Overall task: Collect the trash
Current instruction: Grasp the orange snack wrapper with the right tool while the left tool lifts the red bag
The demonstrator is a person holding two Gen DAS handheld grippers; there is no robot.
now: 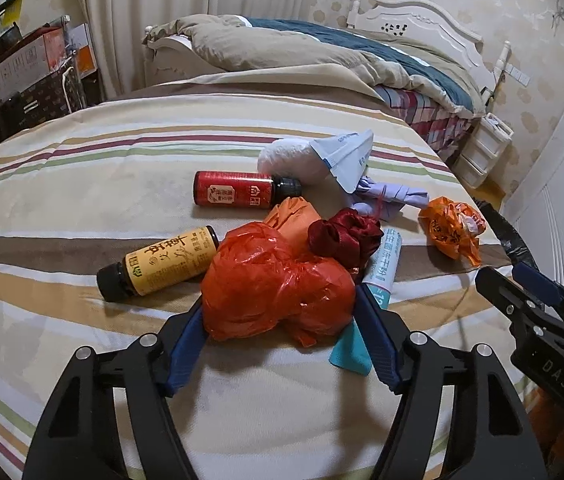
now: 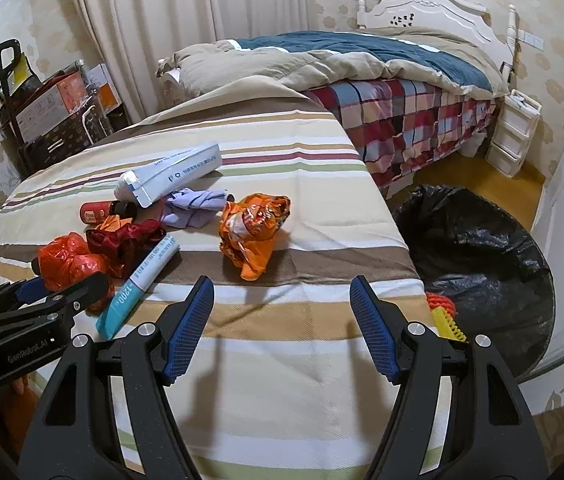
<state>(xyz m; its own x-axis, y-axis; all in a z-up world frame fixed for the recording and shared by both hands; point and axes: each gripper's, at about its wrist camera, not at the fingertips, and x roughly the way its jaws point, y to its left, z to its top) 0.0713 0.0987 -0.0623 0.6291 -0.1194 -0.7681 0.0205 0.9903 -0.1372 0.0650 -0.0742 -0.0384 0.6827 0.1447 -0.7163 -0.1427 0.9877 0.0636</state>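
Observation:
A crumpled red plastic bag (image 1: 278,280) lies on the striped cloth (image 1: 82,184), and my left gripper (image 1: 280,300) is shut on it, one blue pad against each side. Around it lie a yellow bottle (image 1: 162,260), a red bottle (image 1: 238,194), a dark red ribbon bundle (image 1: 341,236) and a white and teal tube (image 1: 385,264). Further right sits a crumpled orange wrapper (image 2: 254,232). My right gripper (image 2: 282,312) hangs open over bare cloth just short of that wrapper, nothing between its fingers.
A bin lined with a black bag (image 2: 481,264) stands off the cloth's right edge, with a yellow and orange item (image 2: 447,320) at its rim. A white packet (image 2: 174,176) and purple cloth (image 2: 198,208) lie further back. Beyond are a bed (image 2: 401,80) and white drawers (image 2: 515,132).

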